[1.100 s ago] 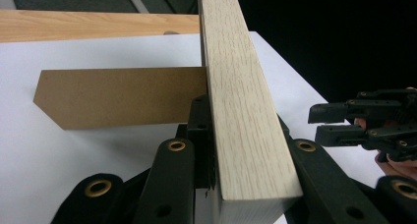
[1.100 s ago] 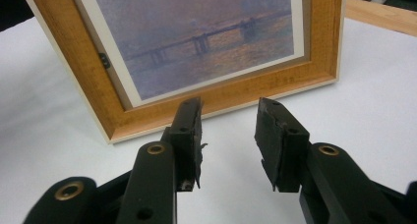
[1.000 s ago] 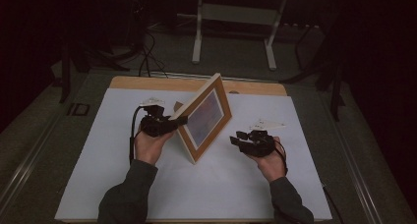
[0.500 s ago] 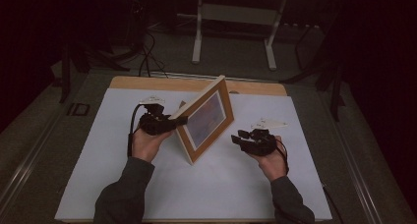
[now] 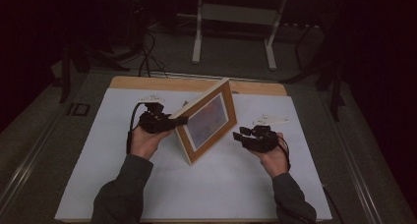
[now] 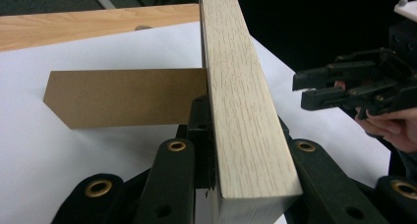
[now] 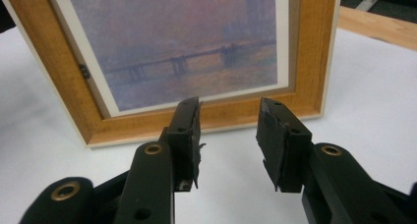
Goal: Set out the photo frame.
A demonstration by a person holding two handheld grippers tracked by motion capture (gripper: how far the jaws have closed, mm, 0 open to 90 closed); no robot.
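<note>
A wooden picture frame with a hazy purple print stands tilted on the white table cover. My left gripper is shut on the frame's pale side edge, near the upper left of the frame. Behind the frame a brown backing stand sticks out over the cover. My right gripper is open and empty, a short way in front of the frame's lower rail. The left gripper view also catches the right gripper, with its jaws apart.
A strip of the wooden tabletop runs along the far side beyond the white cover. Further back, a metal stand and cables sit on the dark floor. The person's sleeves come in from the bottom edge.
The frame has turned a little in the left gripper's hold: its top corner went right and its bottom corner went left. The right gripper has barely moved.
</note>
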